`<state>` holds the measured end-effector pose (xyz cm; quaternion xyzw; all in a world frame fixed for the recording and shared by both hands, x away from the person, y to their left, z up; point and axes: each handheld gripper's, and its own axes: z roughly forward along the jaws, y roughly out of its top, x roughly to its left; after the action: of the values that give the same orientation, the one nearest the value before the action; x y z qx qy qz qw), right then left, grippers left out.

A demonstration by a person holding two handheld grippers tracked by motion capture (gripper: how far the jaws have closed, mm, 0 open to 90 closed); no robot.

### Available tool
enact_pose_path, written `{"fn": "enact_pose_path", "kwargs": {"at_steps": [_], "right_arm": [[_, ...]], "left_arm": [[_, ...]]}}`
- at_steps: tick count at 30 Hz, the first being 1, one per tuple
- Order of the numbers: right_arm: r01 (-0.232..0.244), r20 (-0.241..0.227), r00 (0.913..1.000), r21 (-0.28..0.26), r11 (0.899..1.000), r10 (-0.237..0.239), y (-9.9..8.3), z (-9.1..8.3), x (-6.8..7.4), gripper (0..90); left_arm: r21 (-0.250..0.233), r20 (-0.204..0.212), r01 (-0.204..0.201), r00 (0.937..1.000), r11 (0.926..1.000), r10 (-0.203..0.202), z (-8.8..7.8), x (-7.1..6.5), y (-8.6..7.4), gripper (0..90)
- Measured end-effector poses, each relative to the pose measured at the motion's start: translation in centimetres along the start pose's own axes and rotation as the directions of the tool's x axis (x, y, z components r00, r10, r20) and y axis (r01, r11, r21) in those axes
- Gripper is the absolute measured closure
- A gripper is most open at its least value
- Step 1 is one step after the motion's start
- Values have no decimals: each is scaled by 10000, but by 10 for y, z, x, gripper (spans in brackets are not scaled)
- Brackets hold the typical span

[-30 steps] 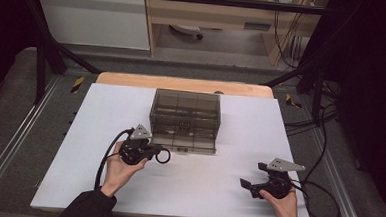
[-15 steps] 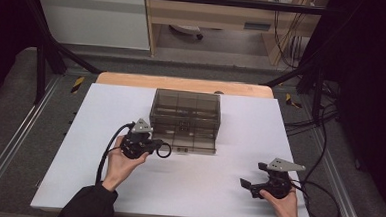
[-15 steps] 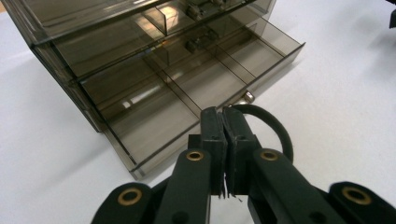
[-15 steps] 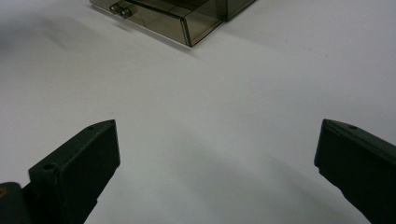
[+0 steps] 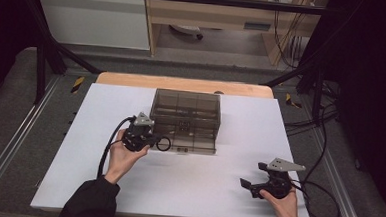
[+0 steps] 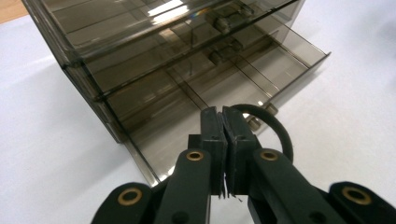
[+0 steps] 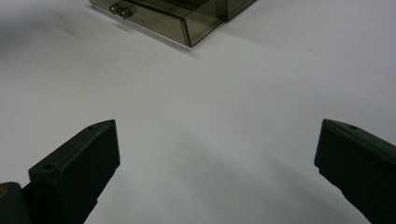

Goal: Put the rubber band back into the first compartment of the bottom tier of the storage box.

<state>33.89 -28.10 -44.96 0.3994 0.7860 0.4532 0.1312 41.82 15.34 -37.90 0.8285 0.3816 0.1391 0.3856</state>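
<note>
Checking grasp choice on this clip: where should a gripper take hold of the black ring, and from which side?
The left gripper is shut on the black ring, pinching the thin band at its near edge, approaching from the side away from the open drawer. The thin band fits flat pads, and the loop hangs free beyond them.

Drawer box [image 6: 154, 70]: smoke-tinted clear plastic, glossy, smooth, with light glints on top.
Ring [image 6: 275, 128]: black, matt, probably rubber.
Left gripper [image 6: 223, 140]: matt black plastic jaws, brass-coloured rivets.
Right gripper [image 7: 217, 172]: matt black pads.
Table cover [image 5: 217, 180]: white, matt, smooth.
Tabletop edge [image 5: 182, 83]: pale wood.
</note>
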Motion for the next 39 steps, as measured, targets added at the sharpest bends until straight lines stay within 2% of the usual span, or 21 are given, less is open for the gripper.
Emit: {"fn": "enact_pose_path", "kwargs": {"at_steps": [29, 39], "right_arm": [[-12, -9, 10000, 7, 10000, 12, 0, 0, 0, 8], [-10, -9, 10000, 3, 10000, 10, 0, 0, 0, 8]], "left_arm": [[241, -536, 467, 9975, 9986, -454, 29, 23, -1, 873], [343, -749, 432, 9964, 9985, -405, 36, 26, -2, 873]]}}
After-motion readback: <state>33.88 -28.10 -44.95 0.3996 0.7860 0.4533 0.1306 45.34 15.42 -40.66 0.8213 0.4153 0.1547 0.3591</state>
